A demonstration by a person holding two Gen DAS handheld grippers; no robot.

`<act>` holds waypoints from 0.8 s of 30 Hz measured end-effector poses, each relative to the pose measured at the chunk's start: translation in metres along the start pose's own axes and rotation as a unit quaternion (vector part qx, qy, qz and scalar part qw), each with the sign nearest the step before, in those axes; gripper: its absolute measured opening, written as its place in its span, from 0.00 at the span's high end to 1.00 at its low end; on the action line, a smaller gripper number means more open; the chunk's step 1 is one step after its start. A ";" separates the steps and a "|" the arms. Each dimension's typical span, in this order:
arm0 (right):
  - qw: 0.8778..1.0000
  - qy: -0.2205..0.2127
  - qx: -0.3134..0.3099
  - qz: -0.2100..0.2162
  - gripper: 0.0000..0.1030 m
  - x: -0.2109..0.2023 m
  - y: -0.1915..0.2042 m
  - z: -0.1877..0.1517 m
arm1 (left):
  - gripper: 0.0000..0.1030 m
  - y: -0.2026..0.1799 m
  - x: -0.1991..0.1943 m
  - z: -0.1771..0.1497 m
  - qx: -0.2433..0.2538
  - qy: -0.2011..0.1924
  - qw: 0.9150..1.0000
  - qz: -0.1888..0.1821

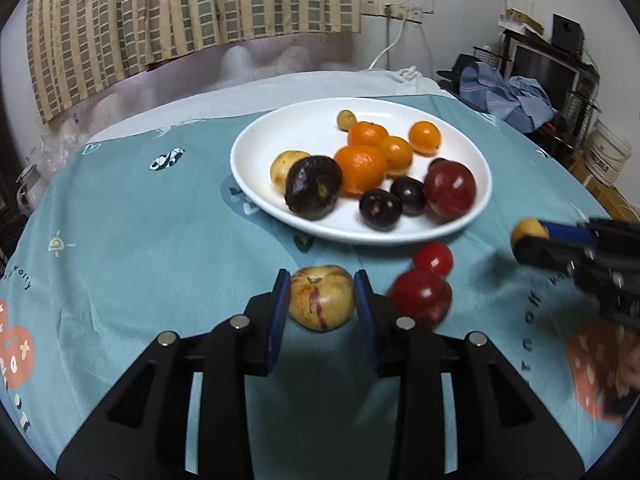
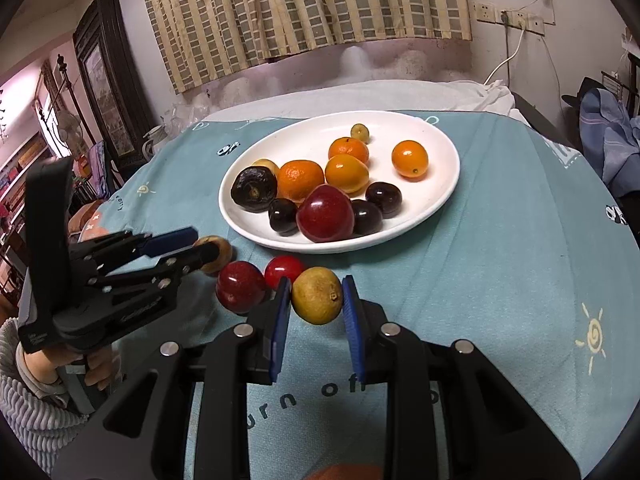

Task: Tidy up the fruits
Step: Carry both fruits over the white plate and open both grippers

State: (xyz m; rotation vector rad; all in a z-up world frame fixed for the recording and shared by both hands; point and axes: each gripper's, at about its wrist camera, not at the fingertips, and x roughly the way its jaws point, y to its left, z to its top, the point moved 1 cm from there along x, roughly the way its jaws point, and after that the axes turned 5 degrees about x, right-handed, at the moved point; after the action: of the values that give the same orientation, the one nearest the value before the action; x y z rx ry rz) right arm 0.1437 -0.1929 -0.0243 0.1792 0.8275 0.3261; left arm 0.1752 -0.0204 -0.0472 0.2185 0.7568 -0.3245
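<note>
Fruits between both grippers' fingers (plate (image 1: 256,200) beyond).

soft, even indoor light, no hard shadows. mild glare on the white plate (image 1: 472,216) and glossy fruit. motion blur smears the right gripper (image 1: 520,240) at the left view's right edge. fisheye bending, dark vignetted corners.

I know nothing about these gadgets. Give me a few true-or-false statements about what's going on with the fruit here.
1. Both grippers have a fruit between their fingers. True: the left gripper has a yellowish streaked fruit, the right gripper a yellow-green fruit.
2. The white plate is empty. False: it holds oranges and dark and red fruit.
3. Two red fruits lie on the tablecloth. True.
4. The tablecloth is red. False: it is teal.
</note>
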 end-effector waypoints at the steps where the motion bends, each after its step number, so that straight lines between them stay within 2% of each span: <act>1: 1.000 0.000 0.001 0.001 0.74 -0.001 0.000 0.000 | 0.42 -0.002 0.005 -0.003 0.008 0.008 1.000 -0.001; 2: 1.000 0.000 0.001 0.002 0.74 -0.001 0.001 0.000 | 0.32 -0.004 0.012 -0.004 0.012 0.026 1.000 0.006; 4: 1.000 0.001 0.000 0.003 0.74 0.000 0.001 -0.001 | 0.33 -0.003 0.020 0.000 0.013 0.041 0.999 0.001; 5: 1.000 0.001 0.001 0.003 0.74 0.000 0.001 -0.001 | 0.40 -0.002 0.021 0.001 0.007 0.040 0.999 -0.002; 6: 1.000 0.002 0.001 0.004 0.74 0.000 0.001 -0.001 | 0.59 0.001 0.022 0.002 0.000 0.042 0.999 -0.003; 7: 1.000 0.002 0.001 0.004 0.74 0.000 0.001 -0.001 | 0.64 0.008 0.025 0.002 -0.018 0.047 0.999 -0.002; 9: 1.000 0.002 0.003 0.004 0.74 0.000 0.000 0.000 | 0.65 0.014 0.021 0.003 -0.032 0.037 0.999 -0.006; 12: 1.000 -0.008 0.008 0.005 0.74 -0.003 -0.001 0.002 | 0.65 0.010 0.006 0.005 -0.027 0.012 0.999 0.014; 15: 0.999 -0.026 0.023 0.009 0.74 -0.003 -0.007 0.019 | 0.65 0.007 -0.017 0.031 -0.032 -0.032 0.999 0.003; 17: 0.999 -0.032 0.039 -0.001 0.74 0.005 -0.013 0.037 | 0.64 0.003 -0.018 0.048 -0.021 -0.043 0.999 0.018; 19: 0.998 -0.035 0.056 -0.001 0.74 0.017 -0.019 0.056 | 0.64 0.002 -0.005 0.065 -0.021 -0.037 0.999 0.021; 20: 0.997 -0.034 0.065 0.004 0.73 0.024 -0.021 0.064 | 0.62 0.003 0.003 0.071 -0.026 -0.034 0.999 0.020; 21: 0.997 -0.033 0.074 0.009 0.72 0.029 -0.024 0.069 | 0.48 0.004 0.009 0.075 -0.033 -0.034 0.999 0.014; 23: 0.994 -0.036 0.101 0.005 0.37 0.034 -0.031 0.075 | 0.21 0.006 0.012 0.075 -0.052 -0.044 0.998 0.018; 24: 0.993 -0.049 0.111 0.012 0.37 0.031 -0.034 0.074 | 0.21 0.007 0.009 0.073 -0.058 -0.056 0.997 0.020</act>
State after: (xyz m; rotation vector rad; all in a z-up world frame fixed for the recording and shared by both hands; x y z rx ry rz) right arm 0.2257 -0.2154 -0.0060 0.4095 0.7646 0.2453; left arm 0.2307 -0.0384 -0.0015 0.1047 0.6584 -0.2516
